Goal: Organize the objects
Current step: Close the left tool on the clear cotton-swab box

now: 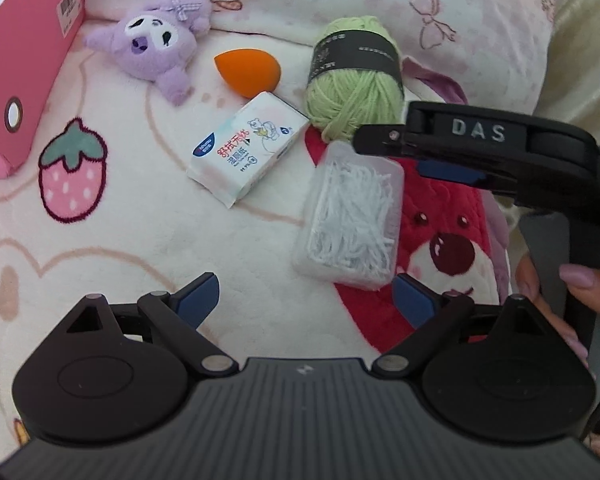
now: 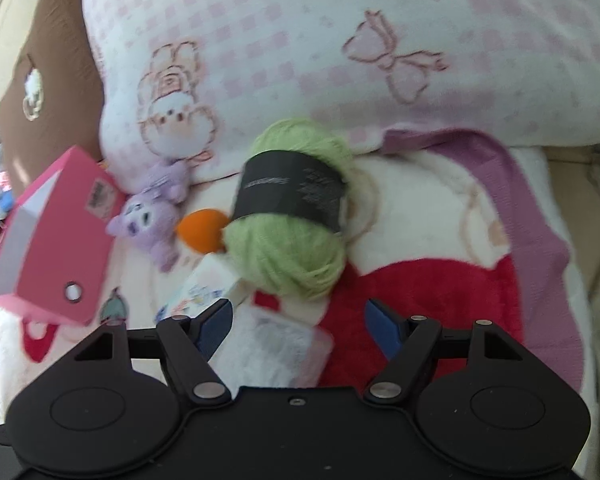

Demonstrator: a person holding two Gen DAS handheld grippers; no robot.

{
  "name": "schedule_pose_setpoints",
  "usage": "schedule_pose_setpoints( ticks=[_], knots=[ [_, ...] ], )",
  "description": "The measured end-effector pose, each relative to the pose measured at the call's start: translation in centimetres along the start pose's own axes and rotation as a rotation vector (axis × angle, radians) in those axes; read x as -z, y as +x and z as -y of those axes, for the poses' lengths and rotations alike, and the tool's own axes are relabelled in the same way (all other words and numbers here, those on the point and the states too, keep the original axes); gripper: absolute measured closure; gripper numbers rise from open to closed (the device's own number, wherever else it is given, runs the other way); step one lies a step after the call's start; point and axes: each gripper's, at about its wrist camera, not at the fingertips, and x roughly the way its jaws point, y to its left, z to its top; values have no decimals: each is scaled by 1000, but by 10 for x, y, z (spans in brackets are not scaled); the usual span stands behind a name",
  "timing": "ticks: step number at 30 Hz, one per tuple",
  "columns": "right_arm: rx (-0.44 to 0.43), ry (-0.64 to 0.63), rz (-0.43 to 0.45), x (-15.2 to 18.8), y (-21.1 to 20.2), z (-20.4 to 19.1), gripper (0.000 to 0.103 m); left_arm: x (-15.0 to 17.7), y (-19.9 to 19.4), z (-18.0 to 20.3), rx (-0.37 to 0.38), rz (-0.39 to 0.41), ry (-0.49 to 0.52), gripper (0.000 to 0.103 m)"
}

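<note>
While both claws gape empty: clear box [image 1: 350, 216] of white floss picks, green yarn ball [image 1: 354, 80].

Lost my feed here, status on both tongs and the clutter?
Left tongs open, empty. Right tongs open over clear box. Yarn, tissue pack crowd it.

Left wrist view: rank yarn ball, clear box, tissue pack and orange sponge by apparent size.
1. clear box and yarn ball: look alike, and the box lies nearer the camera, so unranked
2. tissue pack
3. orange sponge
</note>
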Motion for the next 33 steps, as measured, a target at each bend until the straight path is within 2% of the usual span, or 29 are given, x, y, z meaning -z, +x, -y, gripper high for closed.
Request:
schedule_pose_setpoints(
  ticks=[3, 7, 10, 12, 14, 18, 22, 24, 29, 33],
  knots=[
    [1, 33, -11, 0, 5, 7, 25, 2, 8, -5, -14, -12, -25, 11],
    [-24, 51, -23, -2, 8, 6, 25, 5, 9, -13, 19, -4, -64, 15],
    [-1, 5, 8, 1, 6, -4, 30, 7, 10, -13, 37, -4, -53, 27],
    [10, -23, 16, 1, 6, -10, 38, 8, 11, -15, 63, -5, -60, 40],
    [14, -38, 18, 1, 7, -13, 44, 10, 13, -15, 82, 1, -60, 43],
    [-30, -18, -10, 1, 10, -10, 44, 14, 17, -12, 66, 17, -28, 47],
    [-27, 1, -18, 2, 12, -7, 44, 15, 16, -14, 92, 45, -42, 50],
    [-37, 12, -30, 1, 15, -6, 44, 15, 17, -15, 88, 52, -53, 56],
    [-57, 75, -41, 0, 20, 3, 44, 14, 17, -23, 92, 56, -99, 63],
    [-65, 89, -44, 0, 21, 5, 43, 15, 16, -27, 105, 64, -121, 64]
  ],
)
